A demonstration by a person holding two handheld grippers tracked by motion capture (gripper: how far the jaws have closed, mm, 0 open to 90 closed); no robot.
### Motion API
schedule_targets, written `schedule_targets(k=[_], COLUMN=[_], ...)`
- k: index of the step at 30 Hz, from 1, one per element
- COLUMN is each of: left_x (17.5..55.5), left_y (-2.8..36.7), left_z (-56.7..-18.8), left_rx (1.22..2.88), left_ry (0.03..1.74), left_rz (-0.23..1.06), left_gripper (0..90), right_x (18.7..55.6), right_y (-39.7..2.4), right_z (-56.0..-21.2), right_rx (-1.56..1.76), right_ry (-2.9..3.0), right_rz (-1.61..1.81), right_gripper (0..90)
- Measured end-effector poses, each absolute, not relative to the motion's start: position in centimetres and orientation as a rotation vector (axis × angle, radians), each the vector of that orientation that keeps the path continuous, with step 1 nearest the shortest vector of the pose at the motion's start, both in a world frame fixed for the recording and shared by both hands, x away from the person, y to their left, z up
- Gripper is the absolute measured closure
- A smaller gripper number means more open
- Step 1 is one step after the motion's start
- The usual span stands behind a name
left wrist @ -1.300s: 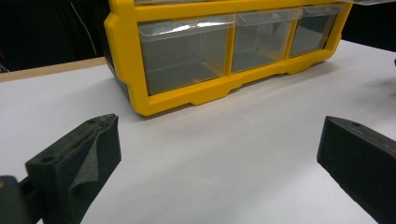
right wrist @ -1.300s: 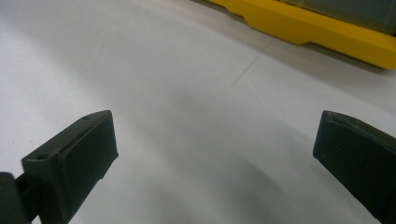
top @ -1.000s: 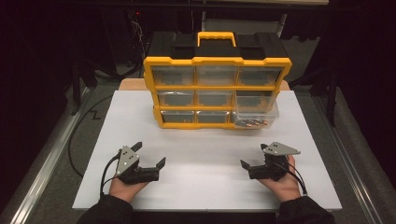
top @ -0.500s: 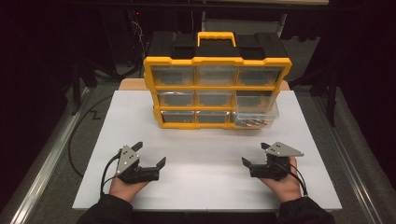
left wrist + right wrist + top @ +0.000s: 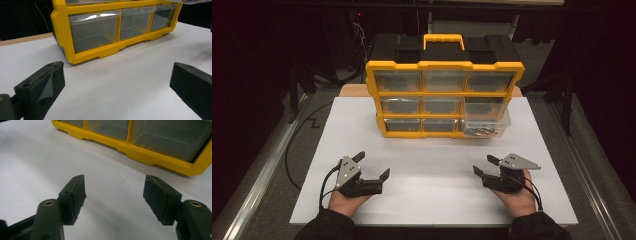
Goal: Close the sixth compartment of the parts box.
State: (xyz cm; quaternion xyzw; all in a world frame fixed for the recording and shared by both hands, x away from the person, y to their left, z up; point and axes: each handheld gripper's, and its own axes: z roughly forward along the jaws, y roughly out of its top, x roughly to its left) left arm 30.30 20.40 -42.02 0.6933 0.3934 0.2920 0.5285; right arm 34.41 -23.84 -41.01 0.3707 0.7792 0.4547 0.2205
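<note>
left gripper [image 5: 371, 172]: jaws wide, empty
right gripper [image 5: 481, 166]: just narrowing on nothing
organizer [image 5: 444, 85]: ahead, untouched
pulled drawer [image 5: 486, 121]: still out

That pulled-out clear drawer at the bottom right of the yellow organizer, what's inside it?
In the high view, the pulled-out drawer holds small coppery pieces along its front. They are too small to identify, and the organizer covers the drawer's rear.

Left claw [image 5: 373, 168] wide; right claw [image 5: 486, 165] half-closed.
</note>
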Motion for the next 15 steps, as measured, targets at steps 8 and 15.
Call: schedule_targets(k=[8,15], left_x=[30.36,30.38], left_y=[20.33,20.31], left_z=[-42.1,-42.09], left_rx=[1.663,1.661], left_ry=[0.939,0.935], left_rz=[0.695,0.693], left_gripper=[0.6,0.6], right_x=[34.34,34.21], right_y=[-24.0,-24.13], right_z=[-40.92,-40.7], right_rx=[1.025,1.026], right_ry=[2.145,2.123], right_rz=[1.263,1.282], right_gripper=[56.3,74.3])
